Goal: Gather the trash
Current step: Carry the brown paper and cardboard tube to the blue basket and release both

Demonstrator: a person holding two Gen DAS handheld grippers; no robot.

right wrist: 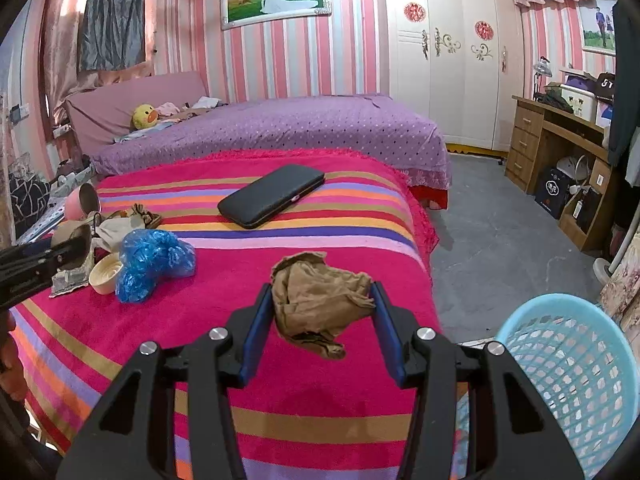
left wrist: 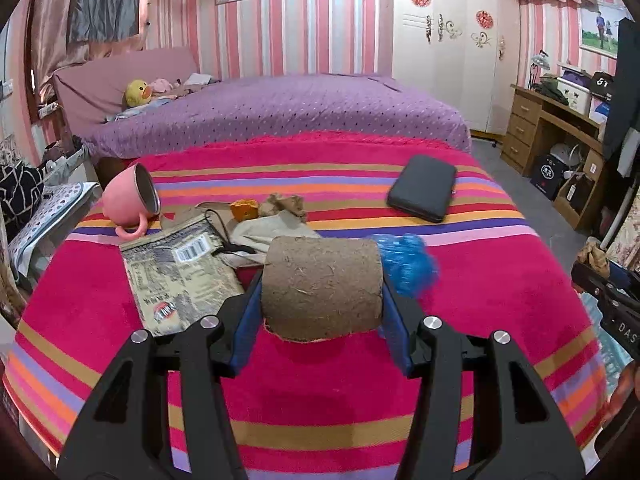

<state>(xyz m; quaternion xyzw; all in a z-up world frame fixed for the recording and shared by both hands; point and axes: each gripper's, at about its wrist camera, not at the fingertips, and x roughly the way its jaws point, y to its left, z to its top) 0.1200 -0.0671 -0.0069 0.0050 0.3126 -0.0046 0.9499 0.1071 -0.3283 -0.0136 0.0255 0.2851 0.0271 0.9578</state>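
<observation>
Reaching forward over the striped blanket (left wrist: 320, 400), the left tongs (left wrist: 322, 280) were clenched on a brown cardboard tube (left wrist: 322, 284), held level above the blanket just before the blue plastic wad (left wrist: 408, 264). The right tongs (right wrist: 322, 300) gripped a crumpled brown paper (right wrist: 320, 300), lifted off the blanket near its right edge, with the blue mesh basket (right wrist: 576, 380) on the floor beside that edge.
</observation>
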